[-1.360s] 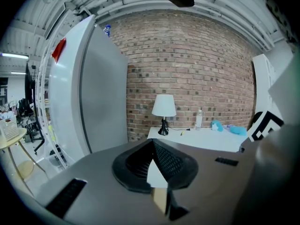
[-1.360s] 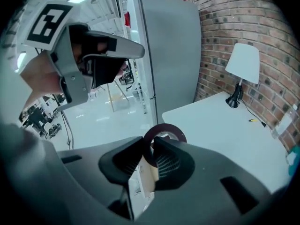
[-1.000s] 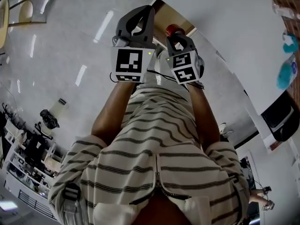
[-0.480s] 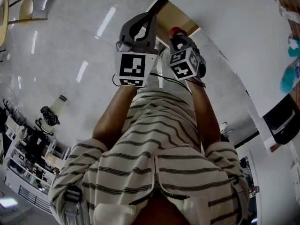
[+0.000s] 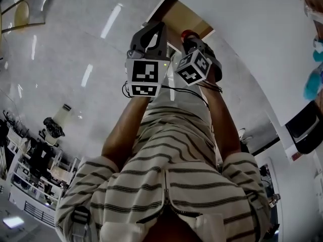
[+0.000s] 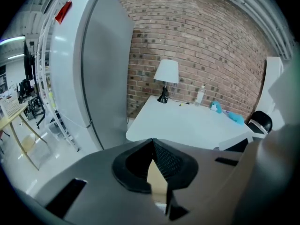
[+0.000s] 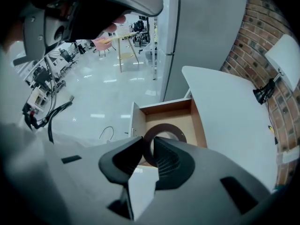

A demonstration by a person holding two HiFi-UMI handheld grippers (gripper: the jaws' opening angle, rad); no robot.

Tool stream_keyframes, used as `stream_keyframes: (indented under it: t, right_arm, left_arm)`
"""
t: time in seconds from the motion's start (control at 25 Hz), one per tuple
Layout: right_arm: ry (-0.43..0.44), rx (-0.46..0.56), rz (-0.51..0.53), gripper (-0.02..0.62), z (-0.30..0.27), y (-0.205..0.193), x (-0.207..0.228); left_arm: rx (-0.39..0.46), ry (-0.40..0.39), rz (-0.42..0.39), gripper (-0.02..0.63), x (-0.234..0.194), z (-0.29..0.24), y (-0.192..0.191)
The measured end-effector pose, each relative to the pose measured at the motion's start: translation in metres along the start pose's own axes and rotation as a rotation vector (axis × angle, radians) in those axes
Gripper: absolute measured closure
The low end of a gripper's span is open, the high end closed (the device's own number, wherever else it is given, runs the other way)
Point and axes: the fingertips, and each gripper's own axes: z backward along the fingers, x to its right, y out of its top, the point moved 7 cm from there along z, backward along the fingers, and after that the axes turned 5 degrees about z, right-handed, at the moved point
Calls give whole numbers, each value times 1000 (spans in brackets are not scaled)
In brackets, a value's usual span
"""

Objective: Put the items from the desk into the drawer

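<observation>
A dark brown ring-shaped roll point(image 7: 164, 126) hangs over the open wooden drawer point(image 7: 171, 108), with my right gripper point(image 7: 151, 146) shut on its near wall. In the head view the roll point(image 5: 187, 34) shows reddish just past my right gripper point(image 5: 194, 43), above the drawer point(image 5: 176, 18). My left gripper point(image 5: 150, 30) hangs beside it on the left, over the drawer's front edge. In the left gripper view its jaws point(image 6: 152, 144) meet at the tips with nothing held. The white desk point(image 7: 225, 107) lies to the right of the drawer.
On the desk point(image 6: 187, 123) stand a white lamp point(image 6: 166, 74), a small bottle point(image 6: 200, 95), teal items point(image 6: 229, 115) and a black object point(image 6: 260, 122) against a brick wall. A tall white cabinet point(image 6: 93, 64) stands to the left. A cable point(image 7: 107, 132) lies on the glossy floor.
Both grippers have sunk toward the open drawer. The right one has rolled, its marker cube now tilted, and still holds the roll.
</observation>
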Motion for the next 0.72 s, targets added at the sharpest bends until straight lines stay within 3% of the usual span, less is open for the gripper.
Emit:
stream_keyframes:
  t: [0.44,0.72]
  right_arm:
    - [19,-26,14,515,-32,-16,-5]
    - [35,-43,10,515,-52,-26,-7]
  left_arm:
    - [-273,1,54,598,-8,-34,-58]
    - [-368,-22,87,598,-6,-60,-80]
